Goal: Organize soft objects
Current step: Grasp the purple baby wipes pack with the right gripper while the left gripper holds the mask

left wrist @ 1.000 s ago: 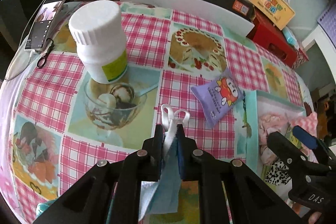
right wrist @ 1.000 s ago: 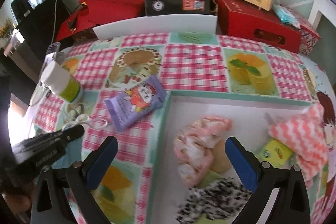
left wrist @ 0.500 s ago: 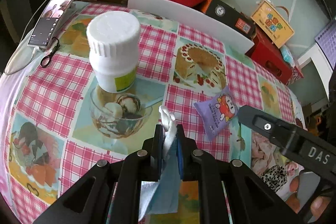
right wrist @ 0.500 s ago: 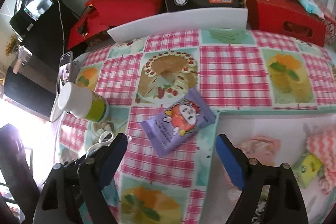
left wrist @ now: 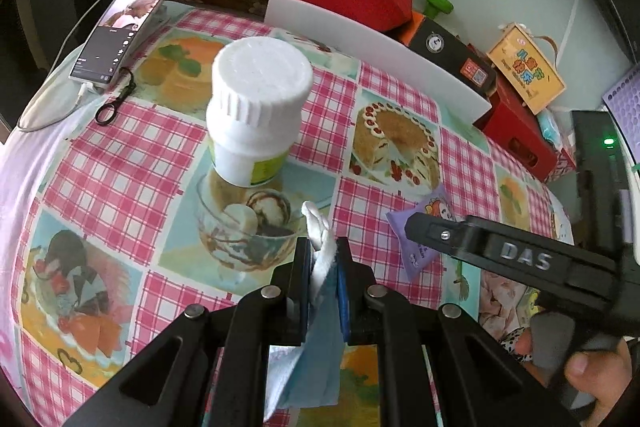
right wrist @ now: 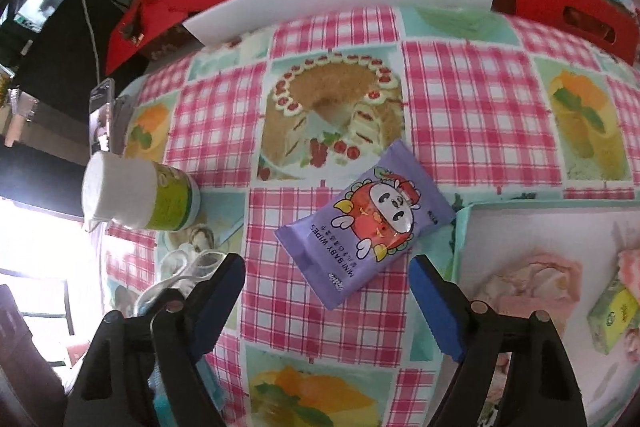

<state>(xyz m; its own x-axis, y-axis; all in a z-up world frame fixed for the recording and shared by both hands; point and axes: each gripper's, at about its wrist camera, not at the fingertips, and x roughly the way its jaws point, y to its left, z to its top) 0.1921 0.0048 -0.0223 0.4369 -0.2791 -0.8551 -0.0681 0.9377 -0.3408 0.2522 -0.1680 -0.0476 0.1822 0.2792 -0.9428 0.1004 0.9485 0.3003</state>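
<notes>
Left gripper [left wrist: 323, 263] clamps a mask [left wrist: 320, 311]. Right gripper [right wrist: 326, 291] wide, empty, fingers over the wipes [right wrist: 366, 223] on the counter [right wrist: 460, 99], beside the tray [right wrist: 462, 227]; straddle pack's short sides, then close.

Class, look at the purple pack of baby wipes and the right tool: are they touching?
Apart. In the right wrist view the wipes pack lies flat on the tablecloth ahead of the right tool, with checked cloth showing between pack and pads.

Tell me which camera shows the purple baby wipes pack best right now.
The right wrist view: the purple baby wipes pack lies whole and readable ahead of the open right tongs. The left wrist view shows only part of it, behind the right tongs' arm.
</notes>
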